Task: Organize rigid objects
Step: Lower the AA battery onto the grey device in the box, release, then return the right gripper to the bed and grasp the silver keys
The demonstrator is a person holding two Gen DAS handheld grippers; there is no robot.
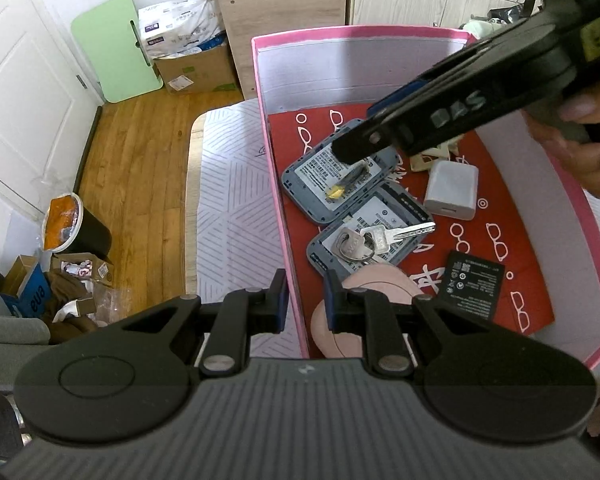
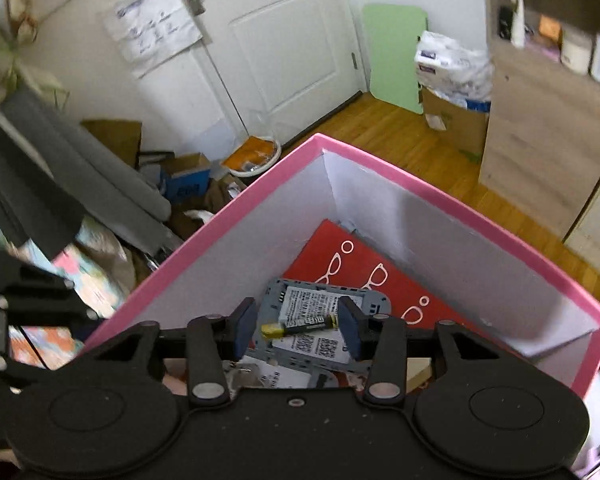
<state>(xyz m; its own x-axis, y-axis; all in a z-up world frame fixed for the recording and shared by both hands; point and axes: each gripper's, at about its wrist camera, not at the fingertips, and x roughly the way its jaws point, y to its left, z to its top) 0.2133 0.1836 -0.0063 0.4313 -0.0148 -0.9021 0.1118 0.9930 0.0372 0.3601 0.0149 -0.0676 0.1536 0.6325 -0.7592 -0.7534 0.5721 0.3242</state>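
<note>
1. The right gripper point(image 2: 298, 328), jaws spread, hangs over the battery point(image 2: 300, 326) lying loose on a grey device point(image 2: 324, 320) near the pink box's point(image 2: 460, 204) far corner.
2. The left gripper point(image 1: 306, 304) pinches the box's left wall; if it slips, the battery may roll off.

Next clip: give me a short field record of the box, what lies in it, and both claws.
container: pink-rimmed cardboard box, open top, red sheet with white glasses print on its floor
contents: two grey router shells, black-and-yellow battery, silver keys on a ring, white charger cube, flat black battery pack, pink round object
left claw: astride the box's near wall, nearly closed
right claw: over the battery, open, pads clear of it
</note>
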